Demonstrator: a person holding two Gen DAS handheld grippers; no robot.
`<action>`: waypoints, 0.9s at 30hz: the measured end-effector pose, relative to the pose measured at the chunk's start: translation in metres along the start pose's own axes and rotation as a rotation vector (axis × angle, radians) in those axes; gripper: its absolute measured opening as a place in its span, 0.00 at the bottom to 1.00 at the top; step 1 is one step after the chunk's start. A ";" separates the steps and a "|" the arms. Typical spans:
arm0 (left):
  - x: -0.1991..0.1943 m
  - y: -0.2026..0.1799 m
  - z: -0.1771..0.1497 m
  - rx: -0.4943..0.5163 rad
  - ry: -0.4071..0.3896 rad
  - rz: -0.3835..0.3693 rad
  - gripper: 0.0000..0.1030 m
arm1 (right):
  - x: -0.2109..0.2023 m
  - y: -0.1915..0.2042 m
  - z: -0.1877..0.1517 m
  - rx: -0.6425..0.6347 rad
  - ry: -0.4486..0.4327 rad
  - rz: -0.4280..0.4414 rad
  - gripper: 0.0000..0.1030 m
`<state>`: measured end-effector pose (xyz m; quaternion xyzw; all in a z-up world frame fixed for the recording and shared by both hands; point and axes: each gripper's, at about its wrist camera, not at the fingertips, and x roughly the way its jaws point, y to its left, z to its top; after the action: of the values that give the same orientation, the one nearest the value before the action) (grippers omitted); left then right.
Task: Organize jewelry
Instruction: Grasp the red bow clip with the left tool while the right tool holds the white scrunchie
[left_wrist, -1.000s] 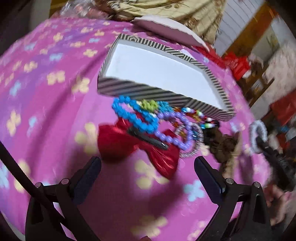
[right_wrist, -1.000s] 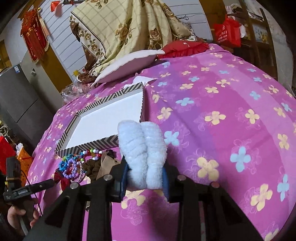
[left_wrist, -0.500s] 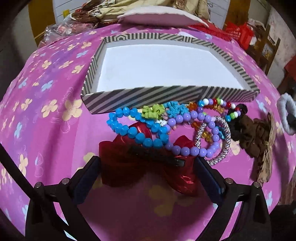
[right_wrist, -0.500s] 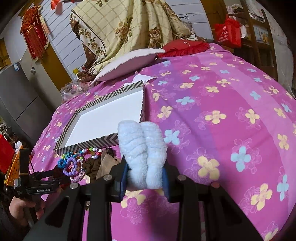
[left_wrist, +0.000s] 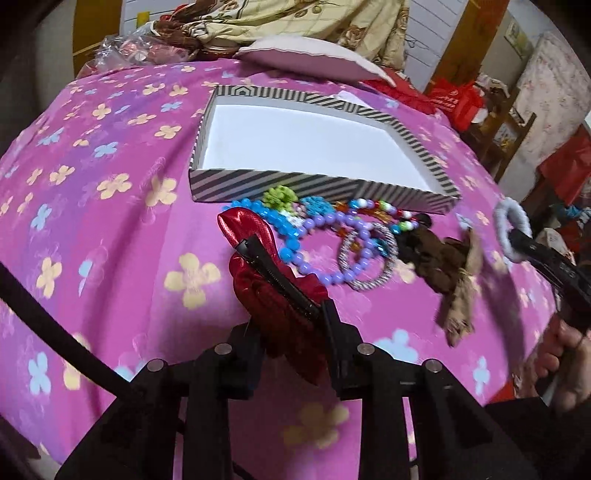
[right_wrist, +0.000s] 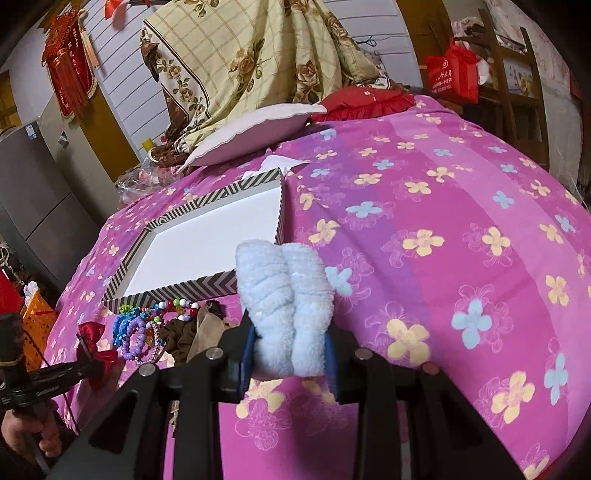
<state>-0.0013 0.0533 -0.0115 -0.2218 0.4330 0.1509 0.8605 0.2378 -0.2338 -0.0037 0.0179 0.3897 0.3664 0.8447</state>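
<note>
Between left tongs (left_wrist: 291, 325), red bow (left_wrist: 258, 273); right shows scrunchie (right_wrist: 284, 299).

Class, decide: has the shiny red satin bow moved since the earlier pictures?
Yes. The red bow has lifted off the bracelet pile, away from the striped box, clamped in the left gripper.

**Bed and room around the work**

A pink bedspread (right_wrist: 443, 240) printed with yellow and blue flowers fills the view beneath and beyond the fingers. Far ahead of them lies a pale pillow (right_wrist: 255, 129), with a red cushion (right_wrist: 365, 105) just to its right. Behind both hangs a cream floral quilt (right_wrist: 258, 55). Ahead and left of the fingers, a red tasselled hanging (right_wrist: 70, 81) is on the wall above a grey cabinet (right_wrist: 33, 192). Ahead and right, a red bag (right_wrist: 452, 77) sits on wooden shelves (right_wrist: 517, 74). An orange basket (right_wrist: 35, 314) stands low at the left.
</note>
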 end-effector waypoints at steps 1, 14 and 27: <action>-0.001 0.000 -0.001 0.001 -0.004 0.001 0.00 | 0.000 0.000 0.000 -0.002 0.000 -0.001 0.32; -0.009 0.001 -0.001 -0.043 -0.075 -0.067 0.00 | -0.003 0.010 -0.001 -0.055 -0.019 -0.031 0.32; -0.022 -0.016 -0.003 -0.018 -0.171 0.076 0.00 | -0.022 0.033 0.000 -0.123 -0.160 0.054 0.32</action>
<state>-0.0088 0.0369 0.0091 -0.1994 0.3647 0.2058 0.8859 0.2080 -0.2234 0.0213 0.0056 0.2973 0.4097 0.8624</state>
